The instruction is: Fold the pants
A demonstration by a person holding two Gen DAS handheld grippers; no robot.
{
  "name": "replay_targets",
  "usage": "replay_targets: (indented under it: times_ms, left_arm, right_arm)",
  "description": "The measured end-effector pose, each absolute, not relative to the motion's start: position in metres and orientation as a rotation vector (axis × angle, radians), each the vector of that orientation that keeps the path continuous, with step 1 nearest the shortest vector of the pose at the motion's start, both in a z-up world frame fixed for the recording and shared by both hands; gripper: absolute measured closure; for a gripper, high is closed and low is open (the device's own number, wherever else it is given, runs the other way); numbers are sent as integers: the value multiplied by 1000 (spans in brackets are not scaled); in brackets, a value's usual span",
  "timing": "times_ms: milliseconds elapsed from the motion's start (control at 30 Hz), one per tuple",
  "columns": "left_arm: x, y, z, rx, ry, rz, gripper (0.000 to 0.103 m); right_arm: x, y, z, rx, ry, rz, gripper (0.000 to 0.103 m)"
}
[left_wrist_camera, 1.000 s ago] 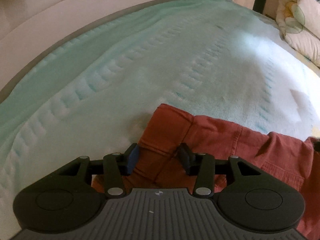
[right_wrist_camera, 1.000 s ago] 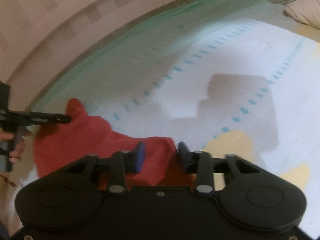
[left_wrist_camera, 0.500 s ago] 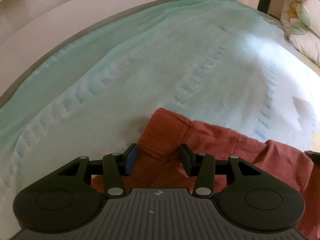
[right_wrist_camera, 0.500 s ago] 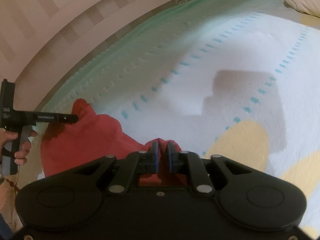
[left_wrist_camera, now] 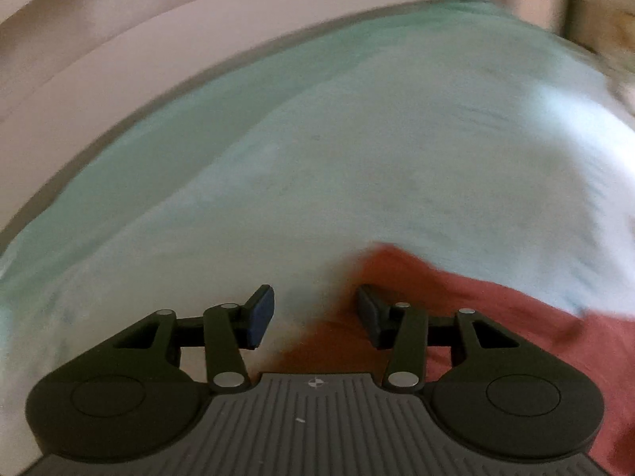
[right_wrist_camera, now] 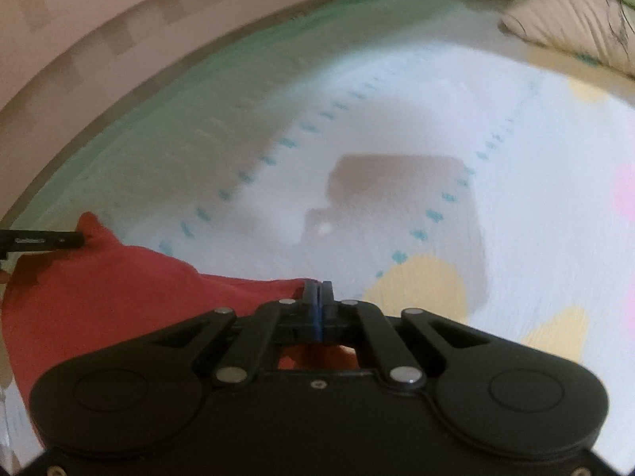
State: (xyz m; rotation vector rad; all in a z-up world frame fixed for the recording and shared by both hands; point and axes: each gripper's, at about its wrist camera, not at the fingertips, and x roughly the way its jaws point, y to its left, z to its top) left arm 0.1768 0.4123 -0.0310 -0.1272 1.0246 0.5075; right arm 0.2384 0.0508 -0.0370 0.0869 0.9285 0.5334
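The red pants [left_wrist_camera: 456,305] lie on the bed's pale blanket [left_wrist_camera: 317,150]. In the blurred left wrist view my left gripper [left_wrist_camera: 315,315] is open, its jaws wide apart, with the edge of the pants under the right finger and bare blanket under the left. In the right wrist view my right gripper [right_wrist_camera: 318,297] is shut on the near edge of the pants [right_wrist_camera: 119,289], which stretch off to the left. The left gripper's fingertip [right_wrist_camera: 59,239] shows at the pants' far left corner there.
The blanket [right_wrist_camera: 397,127] has a green border, dotted teal lines and yellow and pink spots. A beige wall [right_wrist_camera: 79,39] runs along the far side of the bed. A pillow [right_wrist_camera: 575,27] lies at the upper right. The gripper's shadow falls on the blanket's middle.
My right gripper has closed on the pants' edge. My left gripper, still open, has shifted left, so the pants now lie mostly to its right.
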Motion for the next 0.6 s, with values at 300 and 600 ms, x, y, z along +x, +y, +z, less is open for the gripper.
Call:
replay_targets:
  times_ms: [300, 600]
  left_arm:
    - [163, 421, 0, -278, 943, 352, 69]
    - [198, 395, -10, -105, 999, 235, 68]
  right_arm:
    - [241, 53, -39, 81, 935, 537, 100]
    - [241, 56, -39, 52, 934, 544, 99]
